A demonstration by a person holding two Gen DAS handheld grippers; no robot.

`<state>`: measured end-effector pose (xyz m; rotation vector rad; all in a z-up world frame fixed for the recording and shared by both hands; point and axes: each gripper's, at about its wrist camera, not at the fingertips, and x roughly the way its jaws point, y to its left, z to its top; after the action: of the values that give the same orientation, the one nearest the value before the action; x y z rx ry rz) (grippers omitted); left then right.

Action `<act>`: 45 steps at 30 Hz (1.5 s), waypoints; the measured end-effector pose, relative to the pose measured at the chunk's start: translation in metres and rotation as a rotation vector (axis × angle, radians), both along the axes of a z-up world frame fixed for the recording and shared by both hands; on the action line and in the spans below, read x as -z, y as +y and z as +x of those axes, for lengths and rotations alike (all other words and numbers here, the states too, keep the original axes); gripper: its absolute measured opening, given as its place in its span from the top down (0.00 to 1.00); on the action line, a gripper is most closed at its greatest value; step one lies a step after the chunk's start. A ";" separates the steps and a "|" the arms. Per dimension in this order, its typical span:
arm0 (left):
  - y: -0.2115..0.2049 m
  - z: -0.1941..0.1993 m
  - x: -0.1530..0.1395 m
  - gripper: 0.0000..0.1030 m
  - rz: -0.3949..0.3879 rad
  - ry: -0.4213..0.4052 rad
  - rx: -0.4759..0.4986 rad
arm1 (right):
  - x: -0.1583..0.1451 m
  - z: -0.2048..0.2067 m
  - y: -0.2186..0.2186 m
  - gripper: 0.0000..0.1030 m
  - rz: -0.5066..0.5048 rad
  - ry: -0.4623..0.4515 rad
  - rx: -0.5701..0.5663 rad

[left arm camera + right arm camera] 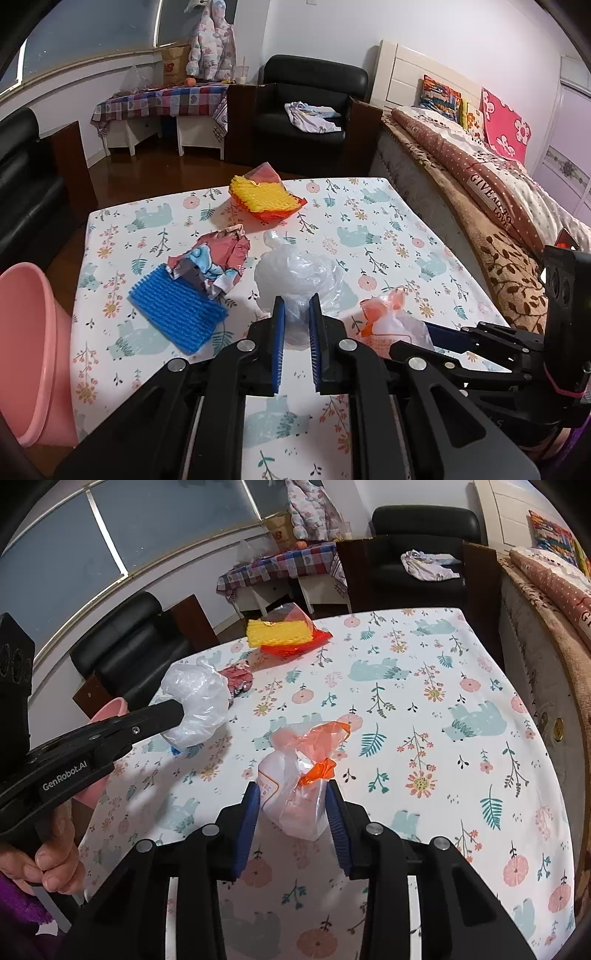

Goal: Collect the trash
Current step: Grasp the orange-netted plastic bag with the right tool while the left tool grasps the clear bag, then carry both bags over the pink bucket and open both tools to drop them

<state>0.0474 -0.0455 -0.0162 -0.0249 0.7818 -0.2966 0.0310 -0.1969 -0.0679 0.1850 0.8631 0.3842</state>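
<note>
Left wrist view: your left claw [297, 314] is clenched on the clear plastic bag [299, 275], with the bag's near edge pinched between the blue pads. The bag sits above the middle of the desk [388, 229]. To its left lie a blue foam net [177, 314] and a crumpled printed wrapper [216, 258], touching each other. A yellow foam net [258, 194] rests on an orange wrapper at the far edge of the desk. A pink bin [29, 347] stands beside the desk on the left. Your right claw [424, 334] enters from the right, against the orange and white bag [388, 317].

Right wrist view: your right claw [291, 812] is grasping the orange and white bag [295, 786]; both blue pads press its sides near the front edge of the desk [461, 686]. The left claw [177, 712] holds the clear plastic bag [195, 705] raised off the desk at the left. A hand [48, 864] grips that tool's handle.
</note>
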 end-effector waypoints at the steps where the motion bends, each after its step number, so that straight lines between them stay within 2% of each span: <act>1: 0.001 -0.002 -0.002 0.89 0.001 -0.004 -0.005 | -0.003 -0.003 0.001 0.65 -0.001 -0.011 -0.003; 9: 0.015 -0.016 -0.012 0.89 0.008 -0.027 -0.055 | -0.020 -0.018 0.009 0.65 0.002 -0.061 -0.028; 19: 0.048 -0.033 -0.020 0.89 0.004 -0.043 -0.150 | -0.034 -0.023 0.041 0.65 -0.008 -0.091 -0.104; 31: 0.102 -0.048 -0.027 0.89 -0.010 -0.054 -0.296 | -0.057 -0.016 0.097 0.65 0.006 -0.131 -0.213; 40: 0.156 -0.064 -0.027 0.89 -0.011 -0.071 -0.436 | -0.078 -0.003 0.155 0.65 0.019 -0.170 -0.319; 45: 0.187 -0.071 -0.029 0.89 -0.011 -0.081 -0.514 | -0.081 0.007 0.187 0.65 0.040 -0.153 -0.378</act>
<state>-0.0240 0.1417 0.0127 -0.2193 0.6670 0.1851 0.0379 -0.0102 0.0127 0.0268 0.7378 0.7592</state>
